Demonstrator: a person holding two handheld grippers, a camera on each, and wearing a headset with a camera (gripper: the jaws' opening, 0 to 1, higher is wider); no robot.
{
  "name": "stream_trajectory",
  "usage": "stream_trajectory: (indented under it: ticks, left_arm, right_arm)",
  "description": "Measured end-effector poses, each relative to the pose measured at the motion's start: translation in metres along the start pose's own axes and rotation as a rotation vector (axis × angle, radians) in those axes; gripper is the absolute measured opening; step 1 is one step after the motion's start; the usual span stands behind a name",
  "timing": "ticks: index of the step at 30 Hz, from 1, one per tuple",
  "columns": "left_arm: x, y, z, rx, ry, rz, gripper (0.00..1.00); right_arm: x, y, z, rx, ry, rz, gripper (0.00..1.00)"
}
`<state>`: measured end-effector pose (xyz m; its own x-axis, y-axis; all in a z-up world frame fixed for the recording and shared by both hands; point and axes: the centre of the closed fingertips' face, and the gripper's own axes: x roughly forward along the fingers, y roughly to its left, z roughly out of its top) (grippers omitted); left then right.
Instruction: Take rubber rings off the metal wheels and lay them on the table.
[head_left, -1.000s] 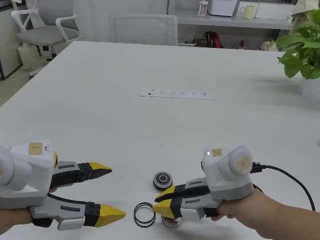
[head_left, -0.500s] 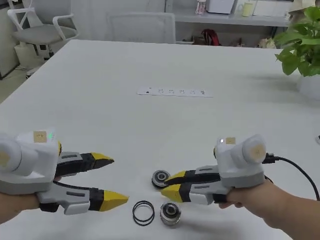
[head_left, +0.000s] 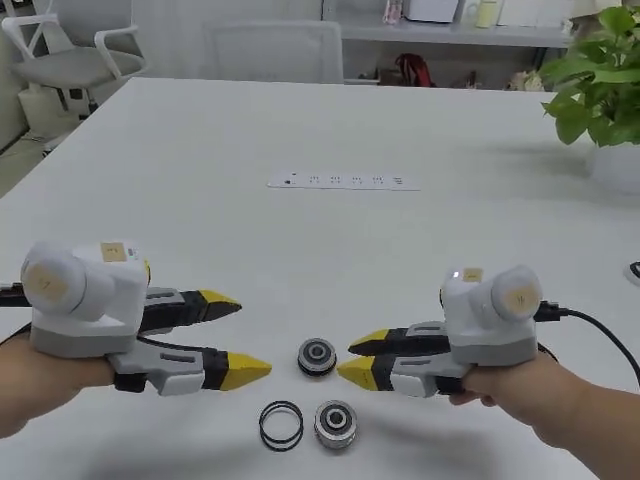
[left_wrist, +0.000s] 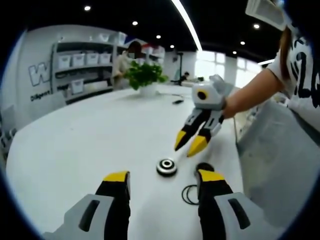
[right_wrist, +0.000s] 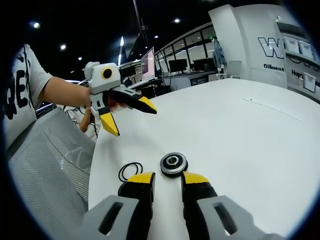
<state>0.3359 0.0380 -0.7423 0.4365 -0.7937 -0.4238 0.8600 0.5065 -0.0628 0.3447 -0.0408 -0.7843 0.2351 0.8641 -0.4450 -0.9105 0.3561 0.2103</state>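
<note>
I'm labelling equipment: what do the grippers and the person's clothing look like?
Both the left gripper and right gripper have white-and-grey bodies, black jaws with pointed yellow tips and a tan square sticker on top. A black cable leaves the right one. The person wears a white T-shirt with dark lettering.

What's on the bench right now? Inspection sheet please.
Surface: white table, nothing spilled that I can see.
Job's things: far wheel dark-rimmed, ring apparently on; near wheel looks bare metal; black rings, two overlapping, flat beside it.
Clutter: power strip mid-table.
Grippers: left gripper open wide, empty; right gripper jaws narrowly apart, empty, tips beside far wheel.
Cables: black cable trailing from right gripper.
Surroundings: plant, chair, shelving.
</note>
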Motion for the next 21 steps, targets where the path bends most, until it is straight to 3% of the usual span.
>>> stream_trajectory:
  ticks: [11,21]
  left_arm:
    - [0.028,-0.001,-0.01,-0.016,0.04,-0.023,0.49]
    - [0.046,-0.007,-0.015,-0.013,0.062,-0.05,0.42]
  right_arm:
    - [0.006,-0.011,-0.007,0.016,0.008,-0.042,0.2]
    - [0.015,-0.007,-0.009,-0.008,0.021,-0.029,0.2]
